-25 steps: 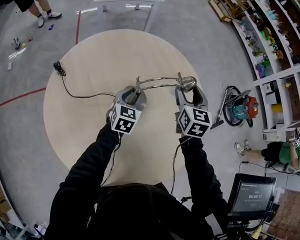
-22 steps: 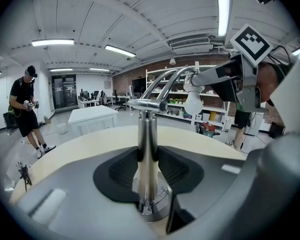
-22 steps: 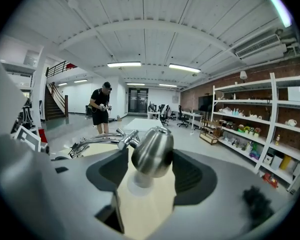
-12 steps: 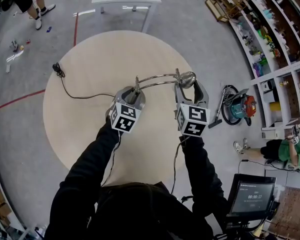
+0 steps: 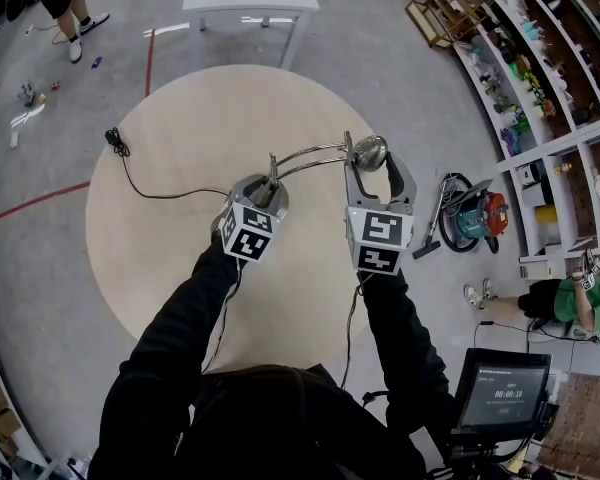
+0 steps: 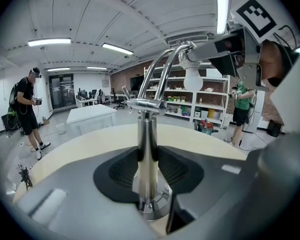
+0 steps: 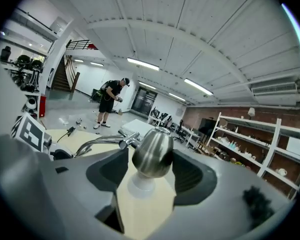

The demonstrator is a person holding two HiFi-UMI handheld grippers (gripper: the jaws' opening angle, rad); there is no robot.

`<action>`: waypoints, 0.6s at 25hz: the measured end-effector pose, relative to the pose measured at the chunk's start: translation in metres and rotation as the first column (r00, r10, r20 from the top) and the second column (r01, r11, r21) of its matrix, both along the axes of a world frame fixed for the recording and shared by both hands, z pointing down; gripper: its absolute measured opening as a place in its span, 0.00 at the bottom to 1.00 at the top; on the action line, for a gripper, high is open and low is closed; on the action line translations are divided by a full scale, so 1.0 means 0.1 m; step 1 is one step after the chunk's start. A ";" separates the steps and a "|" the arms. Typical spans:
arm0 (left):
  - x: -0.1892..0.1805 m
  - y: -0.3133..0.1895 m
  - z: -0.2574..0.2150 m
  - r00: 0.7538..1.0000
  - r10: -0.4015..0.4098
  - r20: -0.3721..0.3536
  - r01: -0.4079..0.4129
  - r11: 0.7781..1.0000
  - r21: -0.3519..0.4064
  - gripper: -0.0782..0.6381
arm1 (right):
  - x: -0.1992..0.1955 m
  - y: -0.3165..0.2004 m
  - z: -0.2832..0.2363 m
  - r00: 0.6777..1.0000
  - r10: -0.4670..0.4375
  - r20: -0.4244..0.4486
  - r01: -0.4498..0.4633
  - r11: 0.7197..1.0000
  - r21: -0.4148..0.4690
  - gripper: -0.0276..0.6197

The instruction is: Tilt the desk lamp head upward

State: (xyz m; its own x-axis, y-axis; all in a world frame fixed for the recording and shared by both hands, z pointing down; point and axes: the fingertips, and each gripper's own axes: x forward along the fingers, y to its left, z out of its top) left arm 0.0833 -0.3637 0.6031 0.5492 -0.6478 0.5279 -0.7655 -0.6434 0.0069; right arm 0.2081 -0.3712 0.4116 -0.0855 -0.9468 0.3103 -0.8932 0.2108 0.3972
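Two grippers are busy on one chrome desk lamp, which stands near the middle of the round pale wooden table (image 5: 170, 228), its curved double arm reaching toward 2 o'clock. The left gripper (image 6: 148, 166) has its dark ribbed pads pressed on the upright polished metal post (image 6: 146, 129) just above the base, and it has kept this place during the last second. The right gripper (image 5: 372, 168) has its jaws closed on the egg-shaped brushed steel lamp head (image 7: 153, 149), one pad against each side, with the white bulb showing below the metal.

Compared with a second ago, in the head view the right gripper and the lamp head together have gone a little toward 11 o'clock, and the head now lies nearer to the line of the post; the arm looks shorter from above. I judge from this that the tilt upward is under way but probably not finished, since from the left gripper view the bulb faces downward.

Of writing there is little: both marker cubes carry only black and white square patterns, no letters; the dark monitor (image 5: 502, 386) at 5 o'clock shows a timer line, too small to read with certainty; no brand shows on the lamp.
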 end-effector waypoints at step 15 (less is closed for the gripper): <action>0.03 -0.02 -0.06 0.995 -0.021 -0.100 0.021 1.000 -0.002 0.33 | -0.13 -0.07 -0.14 0.985 -0.057 -0.164 0.063 0.998 0.031 0.49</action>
